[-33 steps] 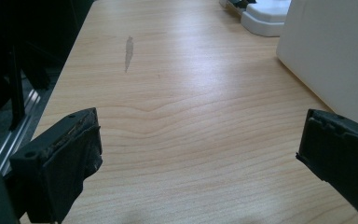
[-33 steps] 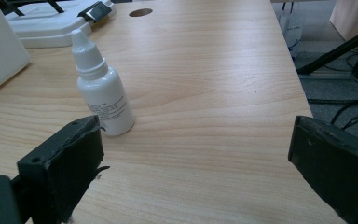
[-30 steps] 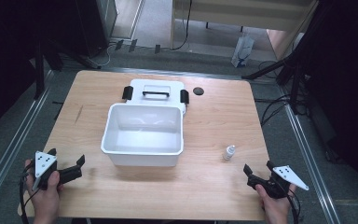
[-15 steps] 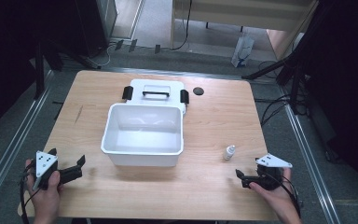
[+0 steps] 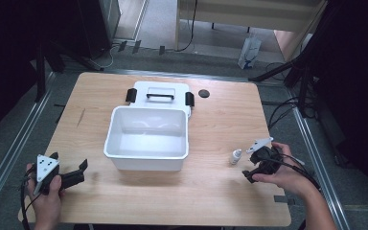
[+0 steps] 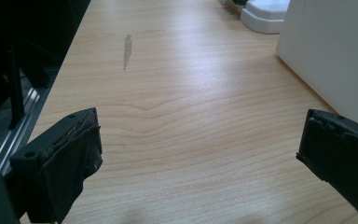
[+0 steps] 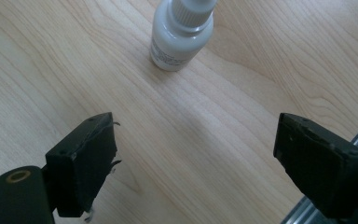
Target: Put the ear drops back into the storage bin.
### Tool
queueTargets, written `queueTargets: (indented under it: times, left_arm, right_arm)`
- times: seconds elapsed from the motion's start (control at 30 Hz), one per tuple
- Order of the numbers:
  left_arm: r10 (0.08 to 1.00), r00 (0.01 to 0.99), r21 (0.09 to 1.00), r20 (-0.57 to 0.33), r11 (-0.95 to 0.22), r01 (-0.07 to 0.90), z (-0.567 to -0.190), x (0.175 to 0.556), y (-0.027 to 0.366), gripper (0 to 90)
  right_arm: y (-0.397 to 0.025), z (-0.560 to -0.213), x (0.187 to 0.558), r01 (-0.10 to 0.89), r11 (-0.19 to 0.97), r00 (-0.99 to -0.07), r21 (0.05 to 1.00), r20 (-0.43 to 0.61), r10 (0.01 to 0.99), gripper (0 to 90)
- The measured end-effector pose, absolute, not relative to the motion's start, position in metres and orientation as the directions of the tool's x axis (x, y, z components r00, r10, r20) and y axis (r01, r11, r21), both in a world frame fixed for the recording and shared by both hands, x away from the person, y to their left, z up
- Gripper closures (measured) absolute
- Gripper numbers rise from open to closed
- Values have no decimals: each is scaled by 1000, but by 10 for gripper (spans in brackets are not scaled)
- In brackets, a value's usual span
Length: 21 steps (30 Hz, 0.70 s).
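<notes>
Right gripper: jaws released, empty, just beside the small white bottle, which stands upright on the tabletop at 4 o'clock of the white bin. Left gripper: jaws spread, empty, at bin's 8 o'clock.

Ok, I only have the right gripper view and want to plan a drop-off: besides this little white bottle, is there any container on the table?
Observer: Yes, an open white bin stands mid-table, left of the bottle and apart from it; it looks empty.
Operator: Does it have a lid?
Observer: A white lid with a black handle lies flat just behind the bin.
Operator: And the left gripper?
Observer: The left gripper is open and holds nothing, near the front left corner of the table.
</notes>
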<state>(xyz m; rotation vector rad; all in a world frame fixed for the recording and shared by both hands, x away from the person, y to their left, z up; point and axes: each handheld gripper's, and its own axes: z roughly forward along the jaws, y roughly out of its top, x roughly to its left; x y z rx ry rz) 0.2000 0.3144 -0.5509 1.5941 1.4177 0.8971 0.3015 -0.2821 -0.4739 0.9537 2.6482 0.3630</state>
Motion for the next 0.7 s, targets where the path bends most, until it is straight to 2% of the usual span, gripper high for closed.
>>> queueTargets:
  times: [0.03, 0.3, 0.43, 0.53, 0.6, 0.63, 0.7]
  left_arm:
    - [993, 120, 904, -4, -48, 424, -551, 200, 314, 0]
    - [993, 119, 904, -9, -43, 426, -551, 200, 315, 0]
    - [993, 120, 903, -10, -43, 426, -551, 200, 315, 0]
    - [992, 123, 904, -9, -44, 425, -551, 200, 315, 0]
    - [992, 123, 904, -9, -45, 425, -551, 200, 315, 0]
    - [992, 123, 904, -11, -42, 425, -551, 200, 315, 0]
    - [993, 121, 905, -16, -37, 425, -551, 200, 315, 0]
  right_arm:
    - [-277, -470, 309, 576, 766, -744, 284, -204, 636, 132]
    - [-260, -461, 324, 561, 808, -781, 181, -209, 589, 142]
    - [-244, -452, 332, 541, 830, -800, 135, -222, 557, 226]
    - [-237, -449, 335, 531, 839, -805, 117, -238, 543, 254]
    - [-230, -447, 339, 522, 847, -814, 103, -237, 530, 310]
    - [-226, -447, 342, 519, 850, -820, 87, -230, 524, 365]
    - [-224, -448, 344, 520, 850, -822, 83, -224, 524, 385]
